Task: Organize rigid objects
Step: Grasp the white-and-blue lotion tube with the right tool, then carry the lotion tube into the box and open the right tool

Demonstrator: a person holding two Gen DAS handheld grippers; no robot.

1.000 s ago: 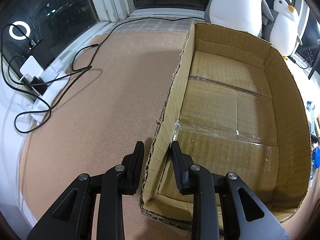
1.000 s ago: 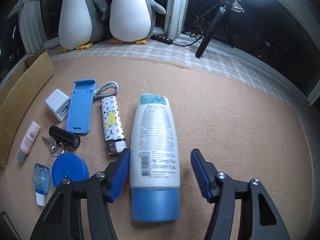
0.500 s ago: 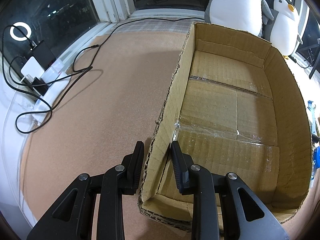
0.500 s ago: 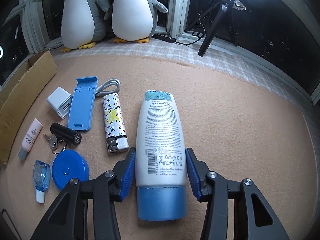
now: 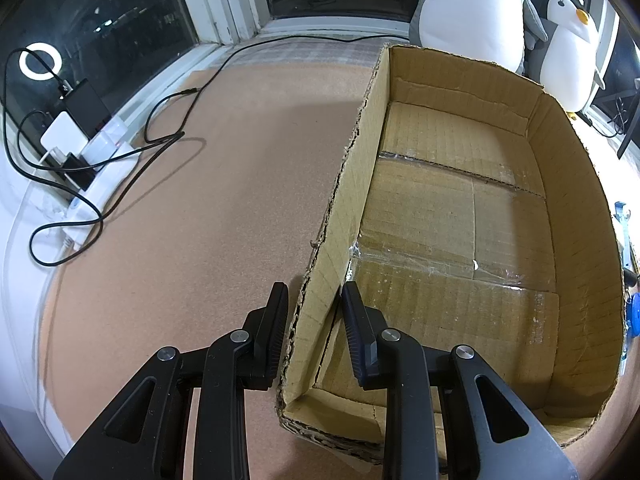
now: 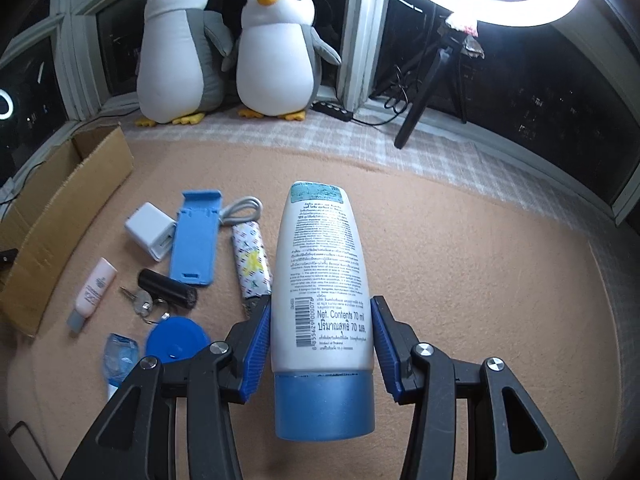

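Observation:
In the left wrist view my left gripper (image 5: 314,286) is shut on the left wall (image 5: 356,168) of an empty cardboard box (image 5: 460,240), one finger outside and one inside. In the right wrist view my right gripper (image 6: 321,300) is shut on a white lotion bottle (image 6: 320,248) with a blue cap, held just above the cap and lifted off the tan mat. On the mat to its left lie a patterned lighter (image 6: 252,260), a blue phone stand (image 6: 196,236), a white charger (image 6: 150,232), a black cylinder (image 6: 166,282) with keys, a pink tube (image 6: 94,288) and a blue round case (image 6: 176,340).
The box's outer wall (image 6: 68,208) shows at the left of the right wrist view. Two plush penguins (image 6: 276,52) sit on the window ledge behind. A ring light stand (image 6: 424,92) stands at the back right. A power strip with black cables (image 5: 88,160) lies left of the box.
My right gripper's blue pads have closed on the lotion bottle and raised it off the mat. The left gripper and the box have not moved.

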